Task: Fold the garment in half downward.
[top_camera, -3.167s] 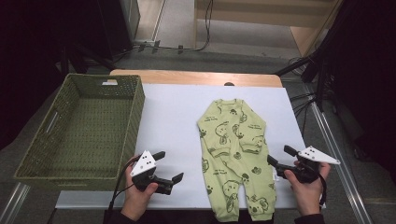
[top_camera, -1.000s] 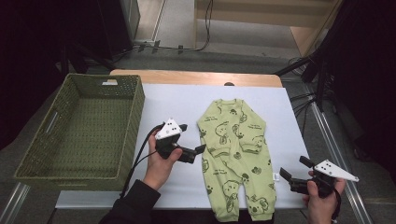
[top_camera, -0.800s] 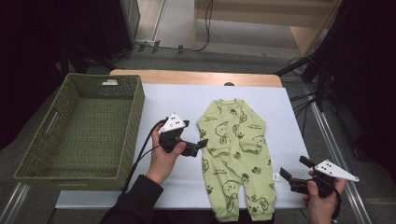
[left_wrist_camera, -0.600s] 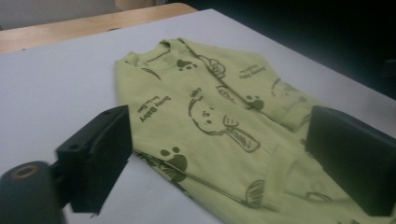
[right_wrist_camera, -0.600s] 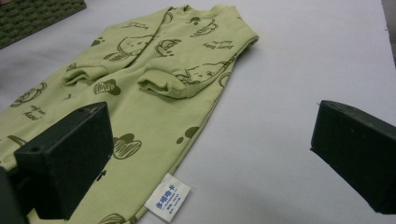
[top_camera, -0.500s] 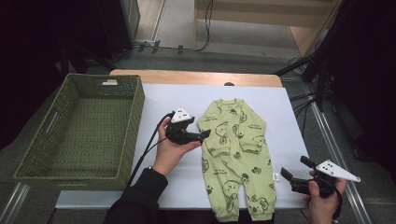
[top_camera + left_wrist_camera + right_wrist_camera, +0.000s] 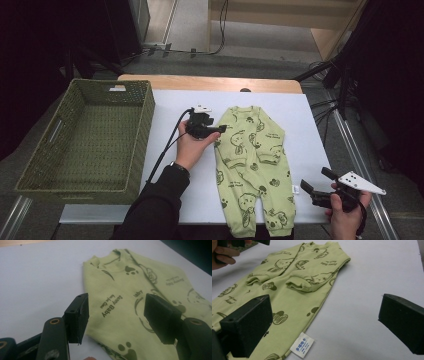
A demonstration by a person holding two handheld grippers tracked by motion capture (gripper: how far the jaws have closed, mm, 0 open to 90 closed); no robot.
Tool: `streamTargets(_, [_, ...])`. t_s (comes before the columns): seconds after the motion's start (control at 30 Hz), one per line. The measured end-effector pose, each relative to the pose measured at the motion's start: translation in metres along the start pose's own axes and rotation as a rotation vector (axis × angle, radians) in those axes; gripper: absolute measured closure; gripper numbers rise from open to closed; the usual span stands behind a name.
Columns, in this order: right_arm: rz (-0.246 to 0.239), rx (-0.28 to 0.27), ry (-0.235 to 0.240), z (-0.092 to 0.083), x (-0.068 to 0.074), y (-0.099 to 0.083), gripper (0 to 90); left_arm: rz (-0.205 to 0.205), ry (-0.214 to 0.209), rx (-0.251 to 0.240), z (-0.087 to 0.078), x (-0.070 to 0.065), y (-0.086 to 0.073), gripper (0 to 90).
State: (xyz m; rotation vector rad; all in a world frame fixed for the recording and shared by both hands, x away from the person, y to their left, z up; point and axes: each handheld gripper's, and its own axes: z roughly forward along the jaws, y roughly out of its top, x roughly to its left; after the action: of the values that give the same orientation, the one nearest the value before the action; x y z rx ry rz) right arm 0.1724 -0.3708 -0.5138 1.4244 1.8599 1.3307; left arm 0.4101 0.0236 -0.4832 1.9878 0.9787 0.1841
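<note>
A light green baby romper [image 7: 250,165] with dark bear prints lies flat on the white table [image 7: 170,102], sleeves folded across its chest. My left gripper [image 7: 216,131] is at the romper's upper left edge, by the shoulder. In the left gripper view the romper [image 7: 130,302] lies under the left gripper [image 7: 117,312]; its jaws have just been closing, its pads stand apart, and the fabric edge runs between them unpressed. My right gripper [image 7: 316,181] is open near the table's front right, beside the romper's leg. The right gripper [image 7: 325,322] frames a white label [image 7: 302,344] on the romper [image 7: 294,285].
A green woven basket [image 7: 142,135] stands empty on the left side of the table. The left gripper's cable [image 7: 167,145] trails along the basket's right wall. Bare white tabletop lies right of the romper. A wooden strip [image 7: 210,83] runs along the table's far edge.
My left hand has travelled right and away from the person to the romper's shoulder, and its jaws have narrowed. The right hand has kept still over the last second.
</note>
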Motion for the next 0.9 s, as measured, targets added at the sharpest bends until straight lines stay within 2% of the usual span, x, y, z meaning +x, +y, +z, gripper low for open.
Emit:
streamTargets(0.17, [-0.001,0.008,0.009,0.003,0.002,0.001,0.0,-0.028,0.032,0.043,0.013,0.008,0.003,38.9])
streamTargets(0.2, [-0.004,0.008,0.012,0.004,0.002,0.001,0.0,-0.047,0.054,0.07,0.016,0.013,0.004,39.2])
streamTargets(0.23, [-0.006,0.01,0.012,0.004,0.003,0.001,0.0,-0.071,0.053,0.074,0.018,0.016,0.005,40.1])
streamTargets(0.3, [-0.011,0.012,0.018,0.005,0.004,0.002,0.0,-0.082,0.067,0.084,0.021,0.019,0.006,41.3])
streamTargets(0.5, [-0.013,0.019,0.02,0.007,0.005,0.002,0.0,-0.07,0.074,0.098,0.031,0.018,0.01,44.0])
streamTargets(0.63, [-0.022,0.028,0.02,0.011,0.004,0.005,0.0,-0.067,0.101,0.111,0.037,0.019,0.008,47.1])
streamTargets(0.73, [-0.024,0.025,0.04,0.015,0.002,0.014,0.0,-0.061,0.106,0.112,0.039,0.02,0.006,48.4])
streamTargets(0.9, [-0.049,0.064,0.061,0.03,0.004,0.03,0.0,-0.05,0.106,0.106,0.041,0.017,0.005,56.2])
